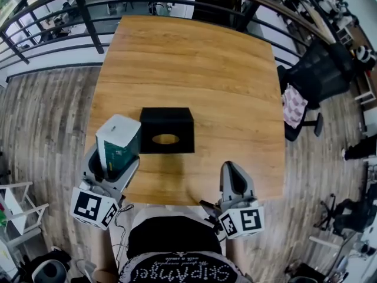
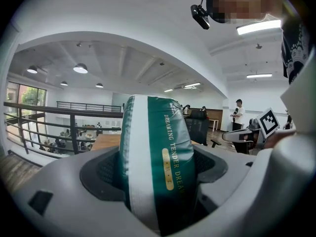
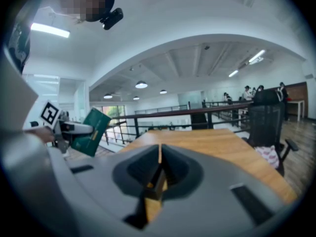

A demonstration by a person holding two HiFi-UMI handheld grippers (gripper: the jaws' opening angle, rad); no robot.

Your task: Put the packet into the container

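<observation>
Green packet [image 1: 118, 141]: upright, long axis rising out of the jaws, at the table's [image 1: 194, 63] near-left edge.
Left gripper [image 1: 113, 168]: clamped on the packet's lower part.
Black container [image 1: 177, 119]: just right of the packet, a little farther off, oval top opening facing up.
Right gripper [image 1: 235, 178]: jaws pressed together, empty; farther from the container, I judge.
Views: left gripper view shows the grip, never the container; only the head view shows the opening.

Gold lettering running down the green packet [image 2: 158, 167] reads "DREAMING TENDER DREA", its end hidden. The white print on the person's shirt [image 1: 177, 271] is illegible.
</observation>
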